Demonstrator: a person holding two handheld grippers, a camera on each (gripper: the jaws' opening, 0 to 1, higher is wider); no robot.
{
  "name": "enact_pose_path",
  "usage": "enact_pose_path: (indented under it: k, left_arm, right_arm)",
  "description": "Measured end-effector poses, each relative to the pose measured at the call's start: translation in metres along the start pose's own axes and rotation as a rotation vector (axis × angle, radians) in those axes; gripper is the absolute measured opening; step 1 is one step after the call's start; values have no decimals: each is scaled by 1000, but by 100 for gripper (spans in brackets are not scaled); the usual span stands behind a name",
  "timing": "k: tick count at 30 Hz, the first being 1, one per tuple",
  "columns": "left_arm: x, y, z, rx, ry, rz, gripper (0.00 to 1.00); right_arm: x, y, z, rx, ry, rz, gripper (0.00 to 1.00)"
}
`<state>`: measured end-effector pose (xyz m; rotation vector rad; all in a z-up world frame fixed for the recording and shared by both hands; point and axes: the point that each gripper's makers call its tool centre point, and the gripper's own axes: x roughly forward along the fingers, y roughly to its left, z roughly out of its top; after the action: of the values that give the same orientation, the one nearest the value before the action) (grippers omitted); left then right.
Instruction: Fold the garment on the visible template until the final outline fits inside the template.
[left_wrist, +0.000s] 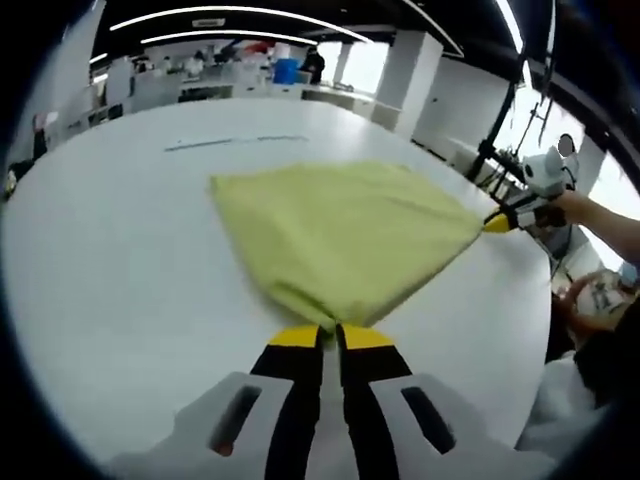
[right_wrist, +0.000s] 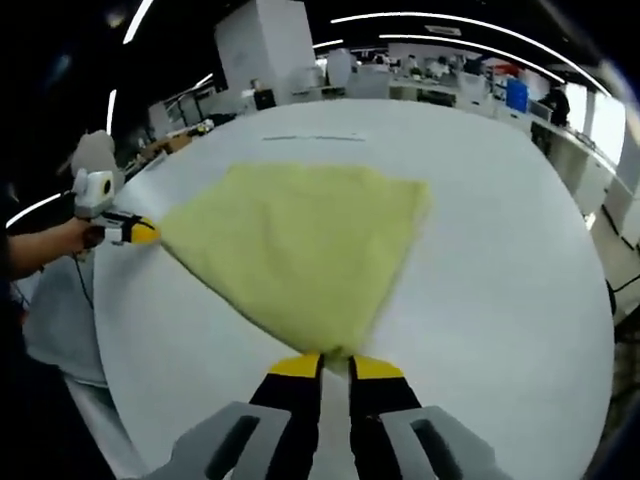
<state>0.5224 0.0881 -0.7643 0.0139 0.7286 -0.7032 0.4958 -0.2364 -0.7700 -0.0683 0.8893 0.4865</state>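
A yellow-green garment (left_wrist: 340, 240) is spread over the white table (left_wrist: 120, 260), drawn to a point at two corners. In the left gripper view, my left gripper (left_wrist: 332, 330) is shut on the near corner. My right gripper (left_wrist: 497, 223) comes in from the right, pinching the other corner. In the right gripper view, the garment (right_wrist: 300, 245) looks slightly blurred. My right gripper (right_wrist: 336, 358) is shut on its near tip, and my left gripper (right_wrist: 143, 233) holds the corner at the left. A thin dark line (left_wrist: 235, 142) is marked on the table beyond the cloth.
The same line (right_wrist: 310, 137) lies past the garment's far edge. A person's hand (right_wrist: 70, 238) holds the left gripper by the table's edge. Desks and shelves (left_wrist: 220, 80) stand behind the table. A white pillar (right_wrist: 262, 45) rises in the background.
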Motion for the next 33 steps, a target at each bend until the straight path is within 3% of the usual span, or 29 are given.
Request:
enact_pose_path:
  k: [12,33]
  left_arm:
    - [-1,0,3,-4,-10,-6,0]
    - [-16,19,-4,-11,4,44,0]
  right_arm:
    - [-2,-3,2,-4,-10,-5,0]
    - [-8,-8,-1,10,-4,-22,0]
